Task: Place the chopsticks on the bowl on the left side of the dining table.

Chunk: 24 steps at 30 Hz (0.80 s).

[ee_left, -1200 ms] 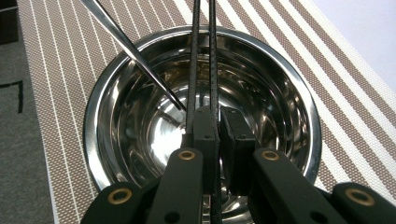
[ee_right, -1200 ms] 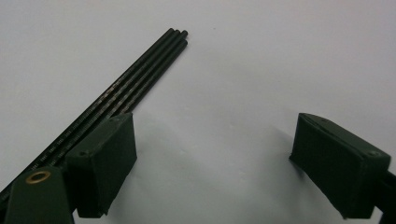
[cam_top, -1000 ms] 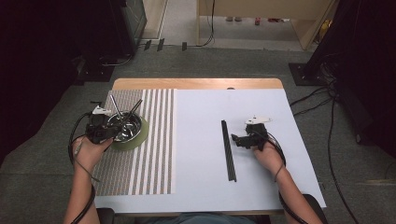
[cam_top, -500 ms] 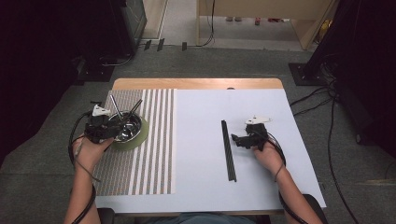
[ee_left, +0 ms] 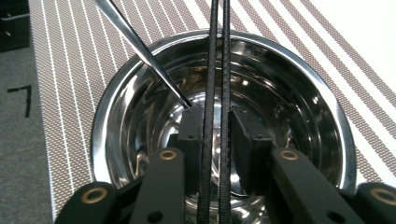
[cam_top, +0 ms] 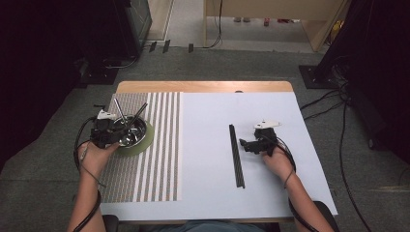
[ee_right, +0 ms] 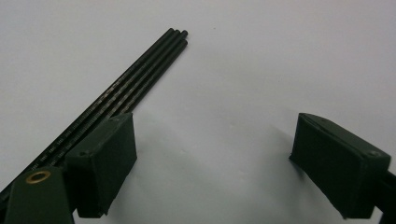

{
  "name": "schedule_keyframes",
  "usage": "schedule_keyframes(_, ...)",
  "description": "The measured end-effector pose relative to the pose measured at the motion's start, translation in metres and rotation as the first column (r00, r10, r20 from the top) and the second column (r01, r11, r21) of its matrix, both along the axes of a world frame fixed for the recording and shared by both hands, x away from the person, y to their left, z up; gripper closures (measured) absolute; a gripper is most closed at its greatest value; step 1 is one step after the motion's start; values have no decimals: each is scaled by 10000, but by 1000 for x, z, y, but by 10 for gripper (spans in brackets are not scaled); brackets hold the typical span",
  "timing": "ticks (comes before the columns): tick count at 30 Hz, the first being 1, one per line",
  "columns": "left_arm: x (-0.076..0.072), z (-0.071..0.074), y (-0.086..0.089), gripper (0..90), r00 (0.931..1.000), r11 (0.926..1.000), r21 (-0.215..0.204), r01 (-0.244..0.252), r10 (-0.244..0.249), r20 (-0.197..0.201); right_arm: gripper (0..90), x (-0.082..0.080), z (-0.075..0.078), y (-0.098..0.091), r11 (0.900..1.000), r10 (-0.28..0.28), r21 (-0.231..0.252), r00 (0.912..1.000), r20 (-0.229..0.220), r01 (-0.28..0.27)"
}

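Observation:
A steel bowl (cam_top: 131,134) (ee_left: 289,93) sits on a green coaster (cam_top: 147,140) on the striped placemat (cam_top: 154,159). My left gripper (cam_top: 112,135) (ee_left: 217,135) reaches into the bowl from its left. Its jaws have just been closing, and the pads now press on a pair of black chopsticks (ee_left: 217,56) (cam_top: 139,111) that lean out over the far rim. A silver chopstick (ee_left: 140,46) (cam_top: 119,114) leans in the bowl beside them. My right gripper (cam_top: 246,144) (ee_right: 215,140) rests open on the white table, its left pad (ee_right: 105,163) against a bundle of black chopsticks (cam_top: 236,154) (ee_right: 140,79).
The white tabletop (cam_top: 208,159) spreads between the placemat and the bundle. The table's wooden far edge (cam_top: 203,87) borders grey carpet. Cables (cam_top: 333,104) run on the floor at right, and dark equipment stands at the back left.

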<state>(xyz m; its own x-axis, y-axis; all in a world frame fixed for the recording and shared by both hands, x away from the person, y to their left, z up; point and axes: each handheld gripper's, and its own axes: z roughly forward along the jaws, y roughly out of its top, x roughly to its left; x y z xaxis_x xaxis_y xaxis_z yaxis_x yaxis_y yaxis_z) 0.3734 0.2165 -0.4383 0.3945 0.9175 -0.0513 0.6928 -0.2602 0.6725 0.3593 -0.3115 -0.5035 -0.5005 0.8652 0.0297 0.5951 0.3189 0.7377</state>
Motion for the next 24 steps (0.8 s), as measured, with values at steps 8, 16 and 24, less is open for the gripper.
schedule_keyframes(8, 0, 0, -3, 809, 9997, 9997, 31, 262, -262, -25, 137, 0, 0, 0, 10000, 6, -8, 10000, 8, -6)
schedule_keyframes(16, -4, 1, -5, 810, 9970, 9970, 66, 765, -764, -135, 137, 0, 0, 0, 10000, 6, -10, 10000, 5, -6)
schedule_keyframes(24, -9, 1, -10, 811, 9921, 9923, -36, 1235, -1236, -237, 137, 0, 0, 0, 10000, 5, -11, 10000, 3, -5)
